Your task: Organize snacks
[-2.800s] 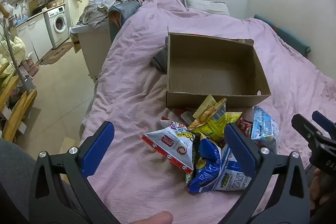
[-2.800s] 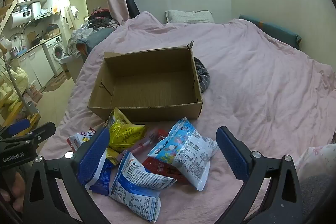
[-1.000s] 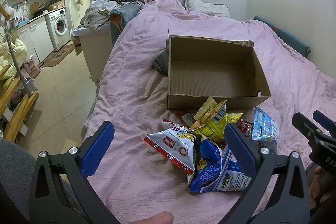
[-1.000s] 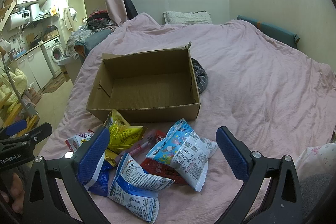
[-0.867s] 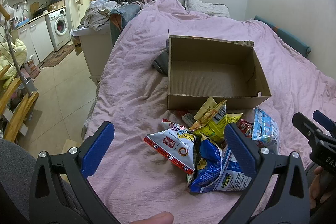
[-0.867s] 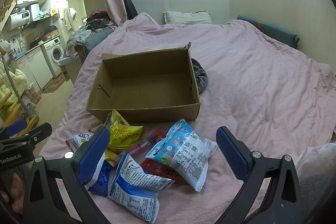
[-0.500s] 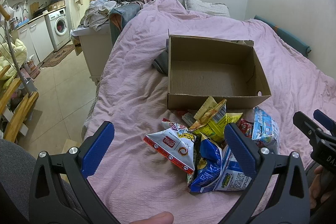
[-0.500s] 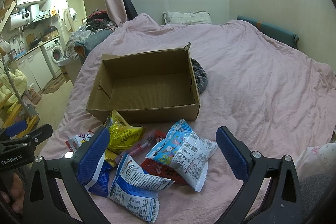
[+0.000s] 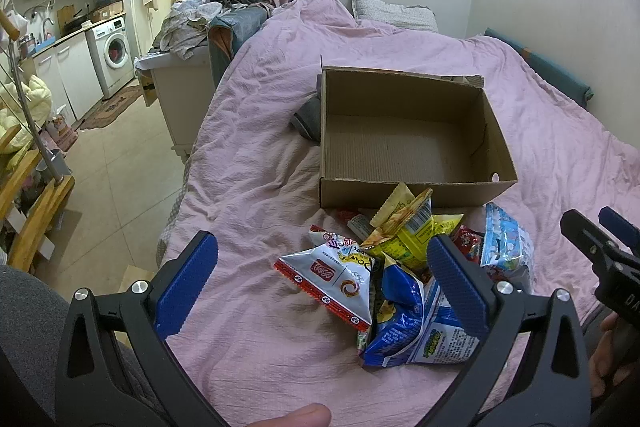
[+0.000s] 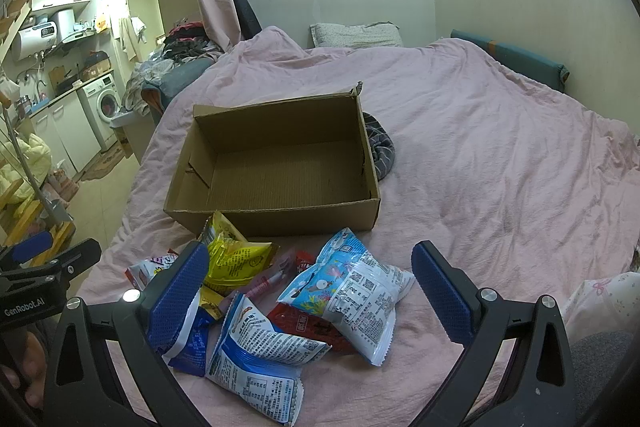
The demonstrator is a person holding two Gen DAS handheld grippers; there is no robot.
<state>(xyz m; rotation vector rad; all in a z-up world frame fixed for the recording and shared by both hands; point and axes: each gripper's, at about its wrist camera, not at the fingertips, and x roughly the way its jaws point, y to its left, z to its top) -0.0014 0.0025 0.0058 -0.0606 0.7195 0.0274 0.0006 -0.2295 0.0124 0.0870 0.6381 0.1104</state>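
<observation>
An empty open cardboard box [image 9: 404, 143] [image 10: 280, 163] sits on the pink bed. A heap of snack bags lies just in front of it: a silver-and-red bag [image 9: 336, 275], a yellow bag [image 9: 404, 231] [image 10: 234, 259], a blue bag [image 9: 396, 311], a blue-and-white bag [image 10: 256, 355], a light-blue bag [image 10: 344, 279] [image 9: 504, 247] and a red packet [image 10: 312, 327]. My left gripper [image 9: 320, 287] is open above the heap's left side. My right gripper [image 10: 308, 291] is open above the heap, holding nothing.
A grey striped cloth [image 10: 380, 151] lies against the box's far side. The bed edge drops to a tiled floor [image 9: 108, 179] on the left, with a washing machine [image 9: 114, 55] and a clothes-laden cabinet [image 9: 188, 75] beyond. A pillow [image 10: 356, 35] lies by the wall.
</observation>
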